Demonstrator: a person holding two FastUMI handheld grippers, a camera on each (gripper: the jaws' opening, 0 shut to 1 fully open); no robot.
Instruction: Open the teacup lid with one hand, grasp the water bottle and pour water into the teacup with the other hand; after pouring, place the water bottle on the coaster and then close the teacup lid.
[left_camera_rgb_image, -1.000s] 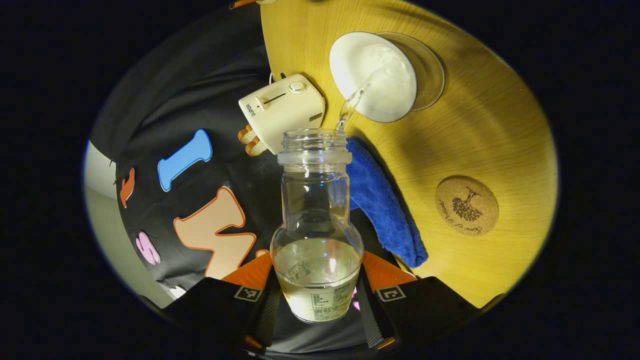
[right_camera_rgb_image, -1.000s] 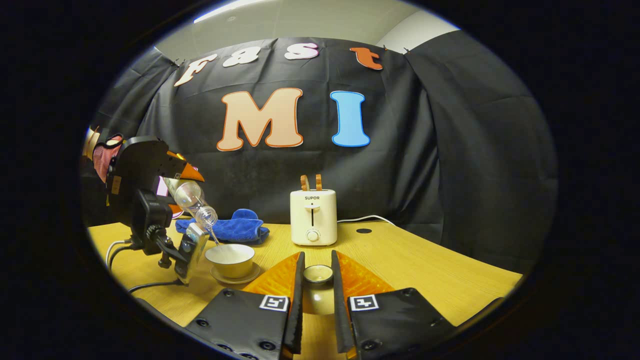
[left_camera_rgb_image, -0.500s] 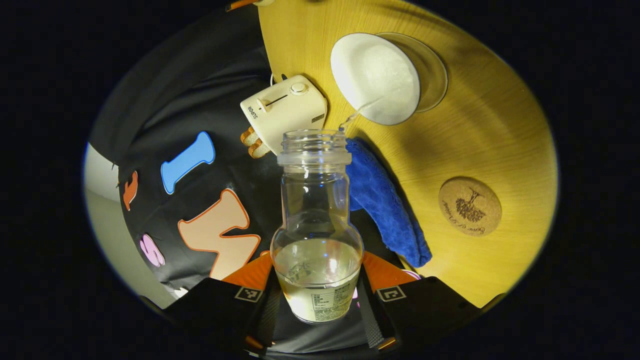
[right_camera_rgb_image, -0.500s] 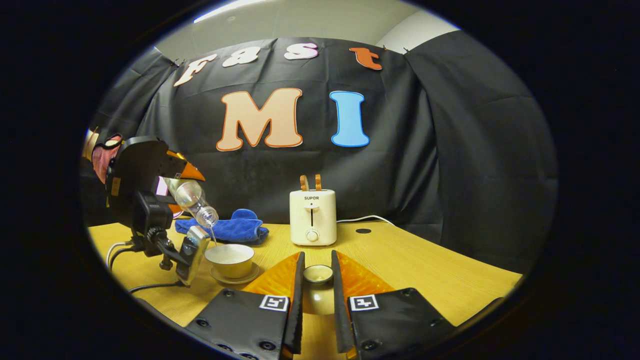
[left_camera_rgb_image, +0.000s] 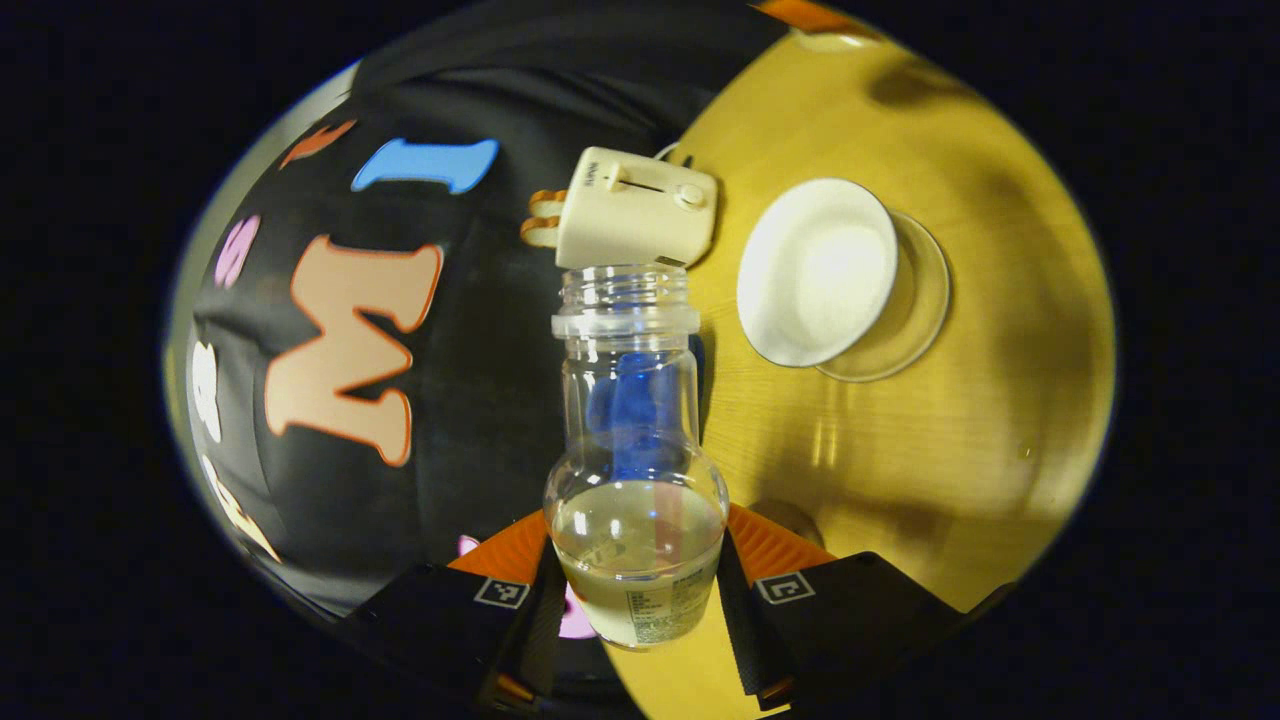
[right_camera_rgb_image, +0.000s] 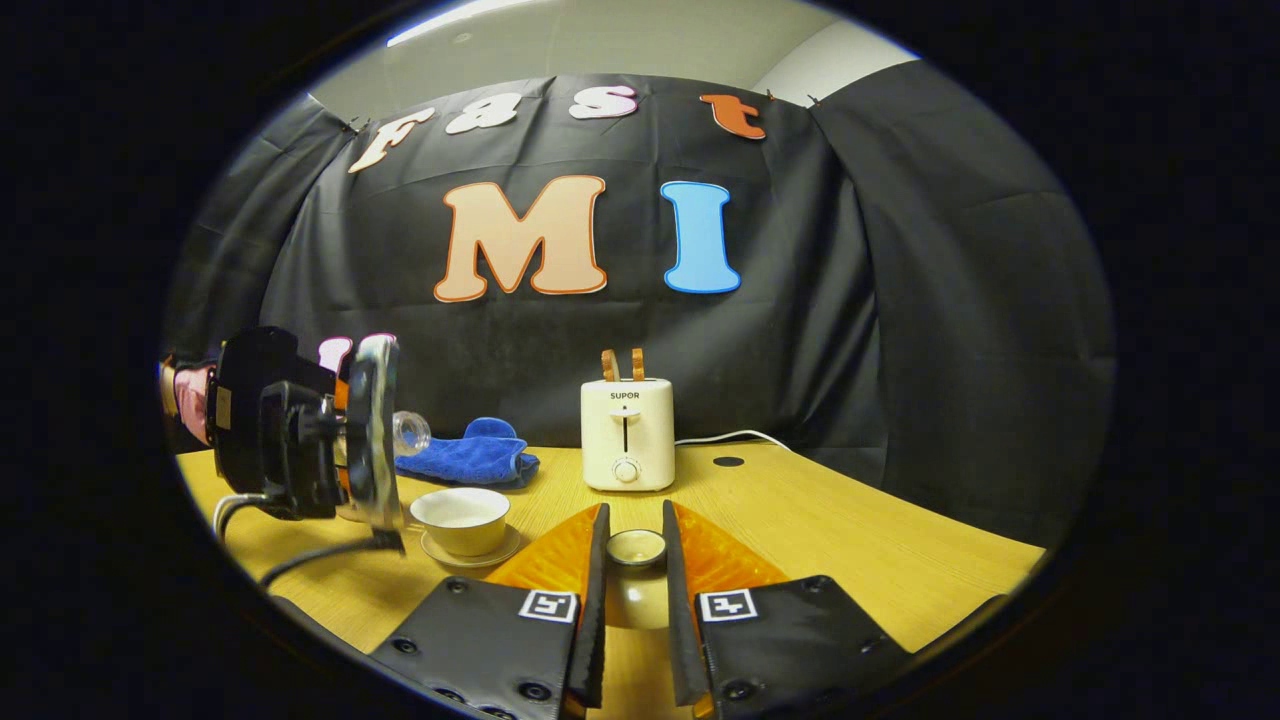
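The left gripper (left_camera_rgb_image: 640, 590) is clamped on the water bottle (left_camera_rgb_image: 634, 470), both fingers pressing the lower body; the bottle lies near level, mouth pointing toward the toaster (left_camera_rgb_image: 636, 208), some water pooled at its base and no stream leaving the mouth; the teacup (left_camera_rgb_image: 817, 270) on its glass saucer (left_camera_rgb_image: 915, 305) sits just off to the side of the mouth, lidless, its inside pale; the blue cloth (left_camera_rgb_image: 632, 400) shows through the bottle's neck.

The right gripper (right_camera_rgb_image: 634, 570) is closed on the teacup lid (right_camera_rgb_image: 636, 548), held above the wooden table (right_camera_rgb_image: 850, 540) near the toaster; in this view the left gripper sits beside the teacup with the bottle's mouth poking toward the blue cloth.

Judging from this, pouring looks finished and the step in hand is carrying the bottle to the coaster; the coaster cannot be made out in either view; the next move calls for righting the bottle fully, setting it flat on the coaster, letting go, then bringing the lid back over the cup.
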